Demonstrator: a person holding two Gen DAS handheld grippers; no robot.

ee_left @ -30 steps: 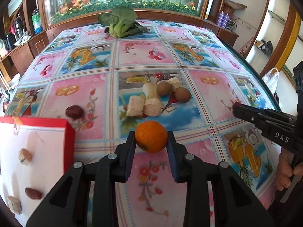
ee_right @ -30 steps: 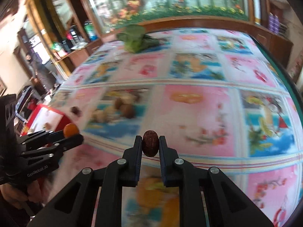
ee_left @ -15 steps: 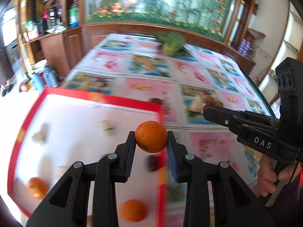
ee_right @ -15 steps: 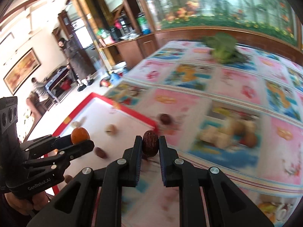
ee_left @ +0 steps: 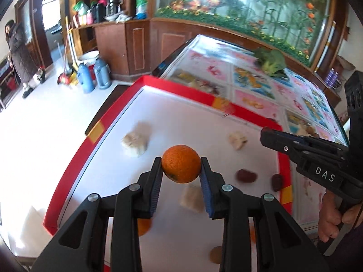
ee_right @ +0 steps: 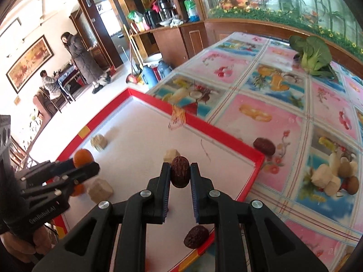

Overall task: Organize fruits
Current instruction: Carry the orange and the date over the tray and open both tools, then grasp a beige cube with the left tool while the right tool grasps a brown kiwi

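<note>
My left gripper (ee_left: 181, 170) is shut on an orange (ee_left: 181, 166) and hangs over the white floor of the red-rimmed tray (ee_left: 177, 88). My right gripper (ee_right: 180, 174) is shut on a dark red date (ee_right: 180, 175), also above the tray (ee_right: 229, 133). In the right wrist view the left gripper (ee_right: 85, 166) with its orange (ee_right: 82, 156) shows at the left. Inside the tray lie pale chunks (ee_left: 134, 142), dates (ee_left: 246, 176) and more oranges (ee_left: 143, 226). Another date (ee_right: 263, 146) lies on the cloth just outside the tray's corner.
A small heap of pale chunks and brown fruits (ee_right: 335, 174) sits on the patterned tablecloth to the right. A leafy green vegetable (ee_right: 314, 55) lies at the table's far end. The tray sits at the table's left edge, with floor, flasks (ee_left: 86, 79) and a standing person (ee_right: 81, 56) beyond.
Both grippers have swung left from above the cloth to above the tray, each still holding its fruit. The tray now fills the middle of both views.
</note>
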